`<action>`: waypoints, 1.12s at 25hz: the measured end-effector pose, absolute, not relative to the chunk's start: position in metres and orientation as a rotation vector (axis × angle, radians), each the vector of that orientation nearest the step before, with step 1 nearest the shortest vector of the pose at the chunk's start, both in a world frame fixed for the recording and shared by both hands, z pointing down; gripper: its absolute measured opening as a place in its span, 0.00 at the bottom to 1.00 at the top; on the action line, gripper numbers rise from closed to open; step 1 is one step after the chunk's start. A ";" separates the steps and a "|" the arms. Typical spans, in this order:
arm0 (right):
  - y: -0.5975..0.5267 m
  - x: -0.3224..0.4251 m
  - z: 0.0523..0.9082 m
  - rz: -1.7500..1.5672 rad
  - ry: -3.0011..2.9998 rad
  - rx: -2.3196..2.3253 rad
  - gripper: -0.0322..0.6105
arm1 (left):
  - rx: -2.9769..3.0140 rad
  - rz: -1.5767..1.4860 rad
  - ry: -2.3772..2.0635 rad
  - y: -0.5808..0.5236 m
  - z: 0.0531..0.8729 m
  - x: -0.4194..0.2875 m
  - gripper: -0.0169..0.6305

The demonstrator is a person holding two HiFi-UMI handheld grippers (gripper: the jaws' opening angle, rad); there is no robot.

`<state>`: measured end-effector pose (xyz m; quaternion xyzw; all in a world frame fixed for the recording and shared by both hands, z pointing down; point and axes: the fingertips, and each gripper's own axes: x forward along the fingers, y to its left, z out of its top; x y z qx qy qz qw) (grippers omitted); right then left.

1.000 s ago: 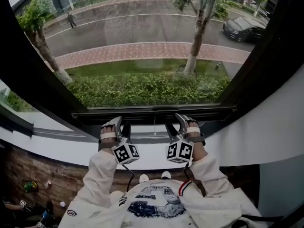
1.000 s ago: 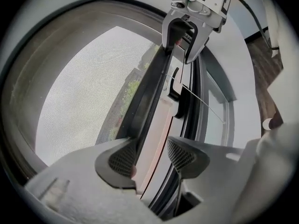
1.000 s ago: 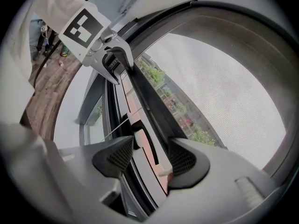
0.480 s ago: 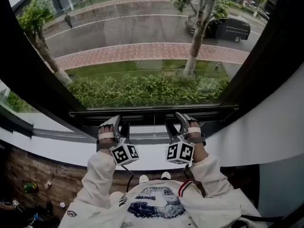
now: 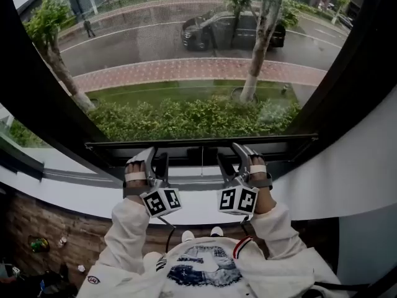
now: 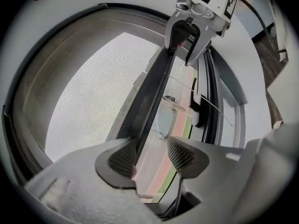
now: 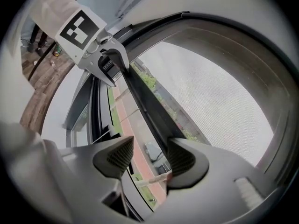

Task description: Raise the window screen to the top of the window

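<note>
Head view, steeply down: a white sill running beneath a dark window frame, with a brown floor below at the left. Outside, a road, a red paved path, a strip of hedge and a tree. White sleeves at the bottom edge, one behind each gripper.

Compared with a second ago: screen bar a little higher above the bottom of the window frame, with a wider dark gap under it, and both grippers up along with it. Dark car now behind the tree, in from the right end of the road.

As for the screen: down across nearly the whole pane, its bar low, just above the bottom of the window frame and well short of the top. Side by side at the bar, near its middle, the left gripper and the right gripper, apart from each other.

In the left gripper view, fingers spread and clamped on nothing: bar running up to the inner edge of the finger on the mesh side, other finger clear of it, street showing in the gap. Much the same in the right gripper view, mirrored: fingers spread, bar meeting the finger on the mesh side, other finger clear of the bar. Hard to say whether either finger presses on the bar or merely sits against it.
</note>
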<state>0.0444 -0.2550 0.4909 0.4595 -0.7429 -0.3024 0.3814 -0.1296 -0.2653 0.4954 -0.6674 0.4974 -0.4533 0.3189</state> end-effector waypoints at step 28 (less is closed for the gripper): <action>-0.263 0.045 0.424 -0.890 -1.899 1.299 0.38 | -1.715 -1.028 1.380 -0.275 0.428 -0.129 0.36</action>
